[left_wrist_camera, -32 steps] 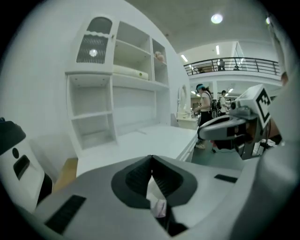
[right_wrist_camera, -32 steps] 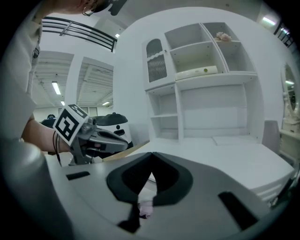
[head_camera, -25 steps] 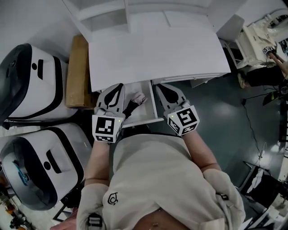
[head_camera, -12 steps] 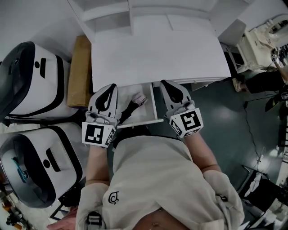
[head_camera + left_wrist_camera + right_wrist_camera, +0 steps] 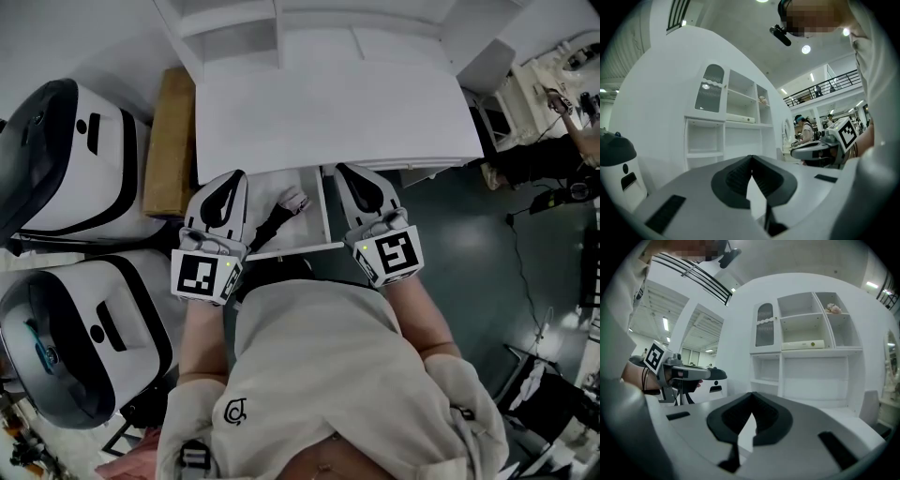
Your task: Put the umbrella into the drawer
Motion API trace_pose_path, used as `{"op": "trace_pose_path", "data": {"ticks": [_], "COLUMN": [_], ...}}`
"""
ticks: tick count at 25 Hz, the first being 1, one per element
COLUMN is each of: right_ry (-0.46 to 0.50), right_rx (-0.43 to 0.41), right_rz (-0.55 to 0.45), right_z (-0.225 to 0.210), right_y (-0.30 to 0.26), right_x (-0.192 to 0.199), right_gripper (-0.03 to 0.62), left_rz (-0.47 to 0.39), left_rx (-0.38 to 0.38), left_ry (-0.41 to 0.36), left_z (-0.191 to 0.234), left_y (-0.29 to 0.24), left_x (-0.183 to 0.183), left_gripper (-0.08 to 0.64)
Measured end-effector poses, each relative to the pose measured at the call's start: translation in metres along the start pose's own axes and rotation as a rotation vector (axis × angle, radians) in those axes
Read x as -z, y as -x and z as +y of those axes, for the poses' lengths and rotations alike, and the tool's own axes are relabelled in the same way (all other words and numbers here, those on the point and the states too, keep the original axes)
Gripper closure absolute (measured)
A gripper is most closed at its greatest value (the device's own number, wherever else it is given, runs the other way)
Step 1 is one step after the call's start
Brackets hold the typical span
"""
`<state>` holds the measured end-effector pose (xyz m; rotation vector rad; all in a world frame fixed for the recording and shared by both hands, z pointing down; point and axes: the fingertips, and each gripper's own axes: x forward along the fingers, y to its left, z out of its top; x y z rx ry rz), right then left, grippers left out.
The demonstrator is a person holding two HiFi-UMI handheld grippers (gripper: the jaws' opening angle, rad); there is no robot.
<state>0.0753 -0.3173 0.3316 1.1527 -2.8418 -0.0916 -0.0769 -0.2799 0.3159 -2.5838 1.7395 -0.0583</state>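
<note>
The folded black umbrella with a pale handle lies inside the open white drawer under the white desk top. My left gripper hovers over the drawer's left edge, shut with nothing between its fingers. My right gripper is just right of the drawer, also shut and empty. In the left gripper view the left gripper points level at a white shelf unit, pads touching. The right gripper in its own view shows the same, with the shelf unit ahead.
Two large white-and-black machines stand to the left. A brown cardboard box leans beside the desk. A white chair and people are at the far right, over dark floor.
Both grippers have risen slightly. The left one has shifted a little left, away from the umbrella. The umbrella stays in the drawer.
</note>
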Motion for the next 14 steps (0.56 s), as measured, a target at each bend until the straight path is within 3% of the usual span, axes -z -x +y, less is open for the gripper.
{"op": "trace_pose_path", "data": {"ticks": [14], "right_ry": [0.013], "right_rx": [0.022], "right_rz": [-0.027], "right_z": [0.018], "right_y": [0.009], "right_x": [-0.015], "right_gripper": [0.588], "left_rz": [0.001], "left_rx": [0.003], "left_ry": [0.009], "left_z": [-0.003], "left_y": [0.018], "left_x": [0.000], "left_gripper": [0.548]}}
